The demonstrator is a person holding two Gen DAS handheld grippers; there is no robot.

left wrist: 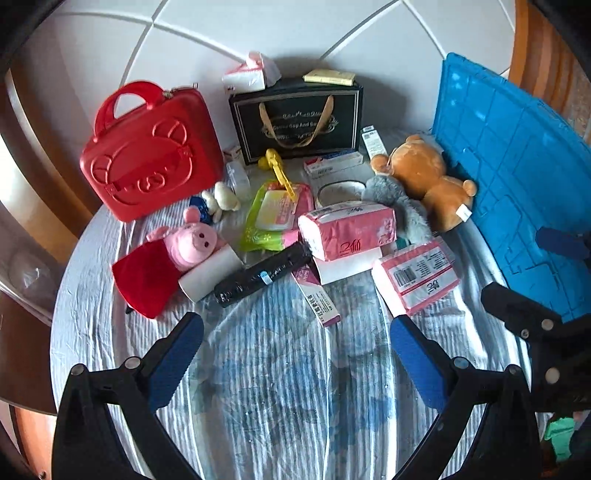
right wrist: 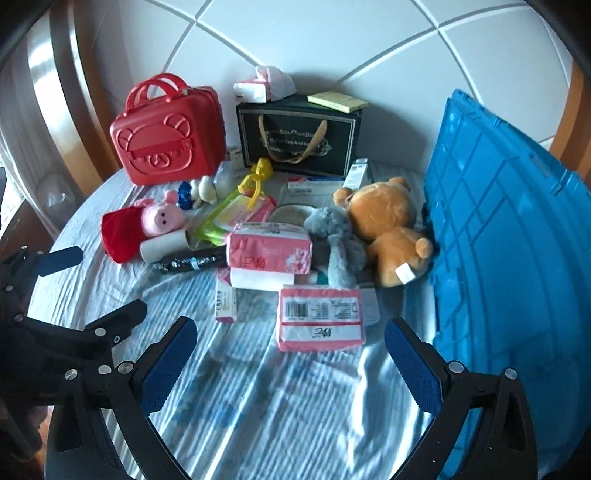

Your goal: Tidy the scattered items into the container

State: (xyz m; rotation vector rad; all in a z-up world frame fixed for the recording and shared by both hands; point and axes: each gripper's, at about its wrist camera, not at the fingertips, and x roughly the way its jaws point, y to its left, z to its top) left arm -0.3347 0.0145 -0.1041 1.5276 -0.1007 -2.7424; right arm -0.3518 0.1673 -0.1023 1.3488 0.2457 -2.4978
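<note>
A striped bedsheet (left wrist: 277, 369) lies beneath a white tiled wall (left wrist: 258, 33)

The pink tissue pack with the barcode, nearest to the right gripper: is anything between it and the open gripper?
Nothing visible stands between them. The right gripper is open, and only bare striped cloth lies before the pink tissue pack. The blue container stands close on its right.
</note>
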